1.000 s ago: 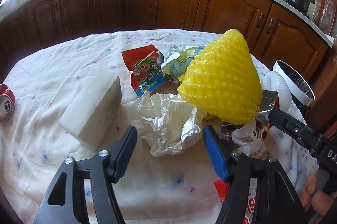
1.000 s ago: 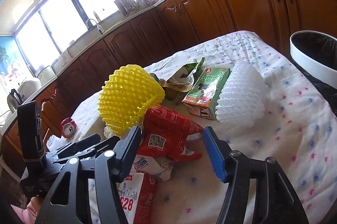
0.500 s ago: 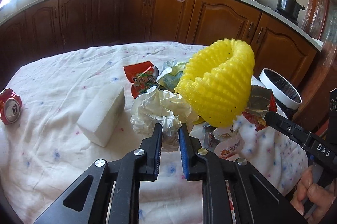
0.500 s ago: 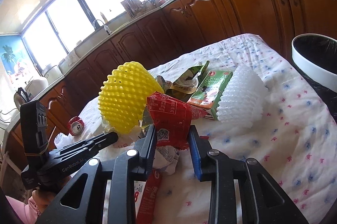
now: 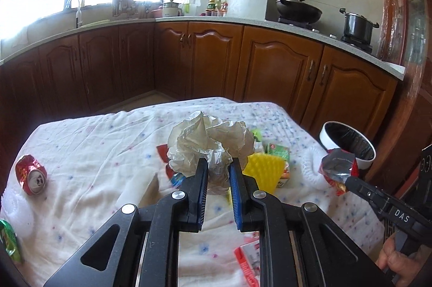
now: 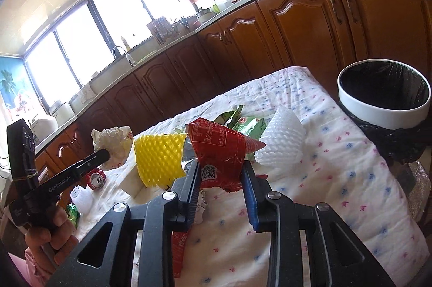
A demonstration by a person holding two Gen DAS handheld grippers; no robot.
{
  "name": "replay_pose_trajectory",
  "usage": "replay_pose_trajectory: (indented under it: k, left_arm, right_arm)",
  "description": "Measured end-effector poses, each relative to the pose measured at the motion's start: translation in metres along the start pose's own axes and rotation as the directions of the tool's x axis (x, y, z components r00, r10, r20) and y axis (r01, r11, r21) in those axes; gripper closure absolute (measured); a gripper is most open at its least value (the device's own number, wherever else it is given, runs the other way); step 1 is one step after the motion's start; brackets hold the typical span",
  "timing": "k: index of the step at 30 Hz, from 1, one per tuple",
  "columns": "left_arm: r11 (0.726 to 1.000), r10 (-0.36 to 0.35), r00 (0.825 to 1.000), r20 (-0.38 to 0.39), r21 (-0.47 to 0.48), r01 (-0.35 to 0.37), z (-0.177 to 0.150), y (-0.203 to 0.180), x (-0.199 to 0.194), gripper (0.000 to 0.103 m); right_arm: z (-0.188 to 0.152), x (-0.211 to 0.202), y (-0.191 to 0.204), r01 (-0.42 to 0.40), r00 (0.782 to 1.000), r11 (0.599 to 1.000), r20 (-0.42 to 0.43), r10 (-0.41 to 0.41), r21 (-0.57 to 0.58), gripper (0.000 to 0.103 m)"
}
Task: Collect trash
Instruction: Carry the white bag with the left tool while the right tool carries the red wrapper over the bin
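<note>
Trash mostly remains on the tabletop [image 6: 337, 165]: your left gripper [image 5: 218, 185] clamps crumpled paper [image 5: 208, 143], right gripper [image 6: 221, 185] clamps the red wrapper [image 6: 218, 152]; bin [image 6: 383, 116] awaits.

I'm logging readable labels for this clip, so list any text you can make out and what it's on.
"DAS": black body of the right gripper.
"GenRobot.AI": black body of the left gripper.
Red crinkled snack wrapper: QR code and a number table, too small to read.
Green carton: print blurred.
</note>
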State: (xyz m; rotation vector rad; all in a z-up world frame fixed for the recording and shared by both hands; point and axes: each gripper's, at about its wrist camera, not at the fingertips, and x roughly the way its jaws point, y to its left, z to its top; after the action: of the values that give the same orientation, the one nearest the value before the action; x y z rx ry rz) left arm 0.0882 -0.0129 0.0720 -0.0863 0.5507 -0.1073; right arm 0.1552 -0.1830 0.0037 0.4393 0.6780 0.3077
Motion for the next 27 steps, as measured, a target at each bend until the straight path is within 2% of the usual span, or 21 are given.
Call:
replay_pose_trajectory:
  k: [5,10,19,27]
  left_arm:
    - [0.994,-0.097,0.995,0.005,0.04,0.097,0.009,-0.032,0.007,0.088]
    - [0.98,-0.178,0.984,-0.022,0.088,0.179,0.01,-0.066,0.025,0.088]
    - [0.944,-0.29,0.947,-0.14,0.119,0.306,0.016,-0.1,0.085,0.088]
    - [0.913,-0.345,0.912,-0.223,0.146,0.381,0.048,-0.132,0.146,0.088]
  right_arm:
    - [0.008,-0.019,-0.014,-0.002,0.999,1.0,0.04,0.001,0.026,0.073]
    - [0.013,-0.038,-0.041,0.047,0.996,0.997,0.074,-0.052,0.058,0.073]
    - [0.024,-0.055,-0.1,0.135,0.984,0.982,0.096,-0.149,0.135,0.073]
    - [0.051,-0.048,-0.149,0.205,0.971,0.964,0.088,-0.221,0.168,0.073]
